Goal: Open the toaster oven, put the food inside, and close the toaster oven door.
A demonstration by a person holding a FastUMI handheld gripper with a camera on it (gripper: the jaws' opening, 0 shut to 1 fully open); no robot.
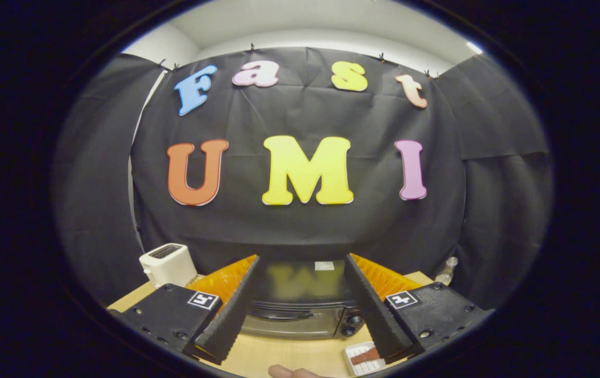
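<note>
The dark toaster oven (300,304) stands on the wooden table (289,354) just ahead of my fingers, framed between them, its door shut and its handle bar across the front. Two knobs (351,323) sit at its right side. A small white tray with a reddish-brown piece of food (365,356) lies on the table in front of the oven's right corner, partly behind my right finger (379,315). My gripper (302,262) is open, held above the table with nothing between the fingers.
A white toaster (167,264) stands to the left of the oven. A clear bottle (447,271) stands at the table's back right. A fingertip of a person's hand (289,371) rests at the table's near edge. Black cloth walls close in behind.
</note>
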